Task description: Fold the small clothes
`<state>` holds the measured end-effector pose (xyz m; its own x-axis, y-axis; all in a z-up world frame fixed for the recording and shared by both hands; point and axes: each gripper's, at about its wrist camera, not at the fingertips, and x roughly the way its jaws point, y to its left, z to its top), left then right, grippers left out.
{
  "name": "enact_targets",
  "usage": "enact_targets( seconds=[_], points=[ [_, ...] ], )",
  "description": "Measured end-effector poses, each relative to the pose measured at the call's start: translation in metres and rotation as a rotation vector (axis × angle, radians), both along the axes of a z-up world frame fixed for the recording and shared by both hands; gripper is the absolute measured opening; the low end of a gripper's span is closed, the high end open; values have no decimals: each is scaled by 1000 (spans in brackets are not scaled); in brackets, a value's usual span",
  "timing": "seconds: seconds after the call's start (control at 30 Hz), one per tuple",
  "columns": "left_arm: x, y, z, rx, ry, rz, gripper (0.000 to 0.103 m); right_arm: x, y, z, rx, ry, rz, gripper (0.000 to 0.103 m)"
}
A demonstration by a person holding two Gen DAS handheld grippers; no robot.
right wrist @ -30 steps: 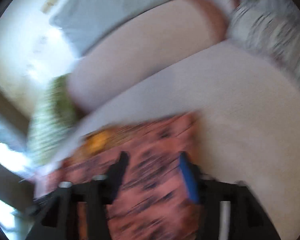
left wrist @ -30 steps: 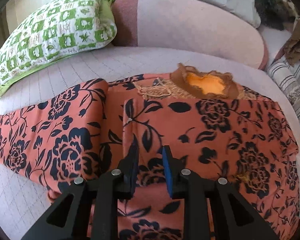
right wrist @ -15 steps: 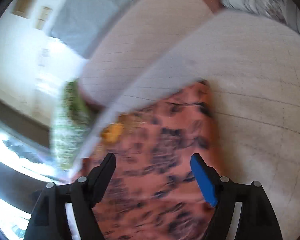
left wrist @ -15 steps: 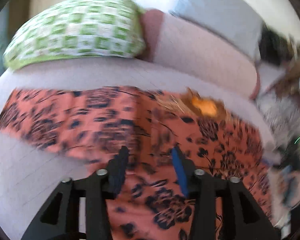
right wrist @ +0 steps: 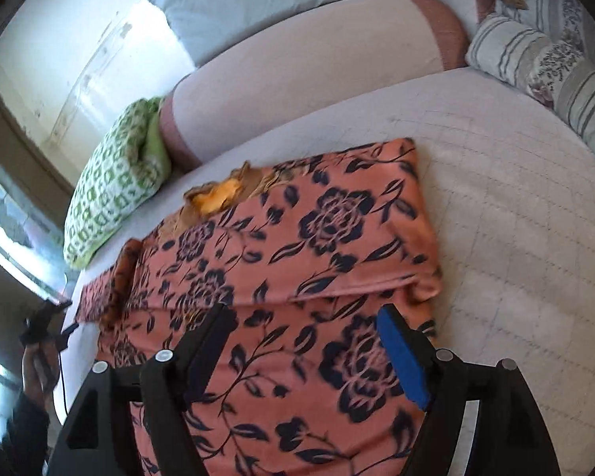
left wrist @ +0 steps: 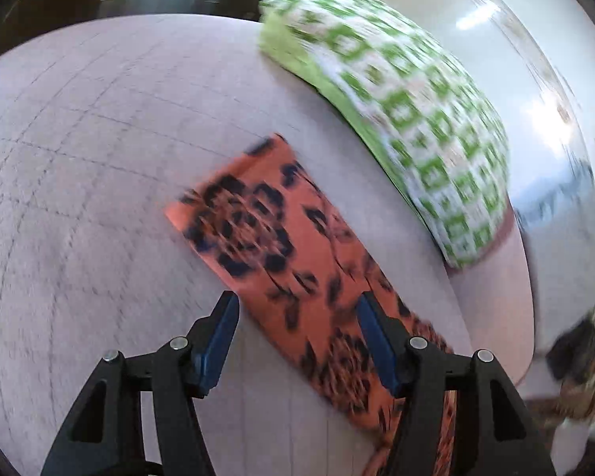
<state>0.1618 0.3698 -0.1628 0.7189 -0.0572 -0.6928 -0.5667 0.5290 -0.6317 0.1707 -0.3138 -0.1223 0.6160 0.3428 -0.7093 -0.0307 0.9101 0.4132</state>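
Note:
An orange garment with black flowers point(right wrist: 305, 261) lies flat on the pale bed. Its right side is folded in over the body and its orange-lined neck point(right wrist: 218, 196) points to the pillows. The left sleeve point(left wrist: 265, 238) lies stretched out to the side. My left gripper point(left wrist: 297, 329) is open above the near part of this sleeve, holding nothing. My right gripper point(right wrist: 305, 333) is open and empty just above the lower body of the garment.
A green and white checked pillow point(left wrist: 408, 111) lies beyond the sleeve; it also shows in the right wrist view point(right wrist: 115, 182). A pink bolster point(right wrist: 309, 67) runs along the back. Striped cushions point(right wrist: 547, 71) lie at the far right. The quilted bed cover point(left wrist: 83, 150) surrounds the garment.
My left gripper has swung left from the garment's body to the outstretched sleeve and opened wider. My right gripper has opened wider and drawn back over the lower body.

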Motion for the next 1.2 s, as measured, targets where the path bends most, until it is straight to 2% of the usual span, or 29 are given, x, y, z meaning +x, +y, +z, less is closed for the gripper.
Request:
enact_targets(
  seconds=[0.07,0.17,0.27,0.3,0.4,0.5,0.53,0.6,0.7,0.77,0.83,0.9,0.97,1.0,1.03,1.07,1.13,1.2],
  points=[
    [5,7,-7,-25,11,17,63,0,7,2,-3,-4,6,79],
    [9,6,-4,-12,25,31,62,5,11,4,1,-3,9,79],
    [12,11,-8,-33,27,83,62,11,19,2,5,-6,9,79],
    [14,12,-9,-25,50,105,53,11,19,2,3,-6,9,79],
    [20,14,-10,53,168,137,4,10,18,1,11,-8,6,79],
    [27,12,-3,85,193,128,3,9,14,-2,16,-7,-4,79],
    [30,4,9,138,184,115,3,8,12,-1,22,-11,-9,79],
    [36,-25,46,256,102,57,3,5,6,2,24,-27,-22,79],
    [39,-121,120,434,-100,-142,3,-3,-4,9,31,-63,-35,79],
    [40,-190,149,518,-199,-273,3,-7,-11,10,48,-68,-48,79],
    [44,-275,167,571,-288,-464,4,-12,-19,11,66,-73,-65,79],
    [42,-339,165,573,-330,-624,6,-18,-27,13,79,-77,-81,79],
    [51,-400,142,539,-319,-832,27,-24,-35,13,98,-75,-98,79],
    [54,-424,123,526,-285,-915,44,-25,-37,12,104,-66,-101,79],
    [56,-436,106,523,-252,-961,55,-24,-39,10,110,-54,-101,79],
    [58,-443,91,520,-212,-1002,55,-23,-40,9,113,-42,-99,79],
    [56,-428,70,499,-144,-966,55,-19,-39,7,114,-16,-88,80],
    [49,-388,61,468,-116,-880,55,-12,-38,9,132,-16,-70,81]
  ],
)
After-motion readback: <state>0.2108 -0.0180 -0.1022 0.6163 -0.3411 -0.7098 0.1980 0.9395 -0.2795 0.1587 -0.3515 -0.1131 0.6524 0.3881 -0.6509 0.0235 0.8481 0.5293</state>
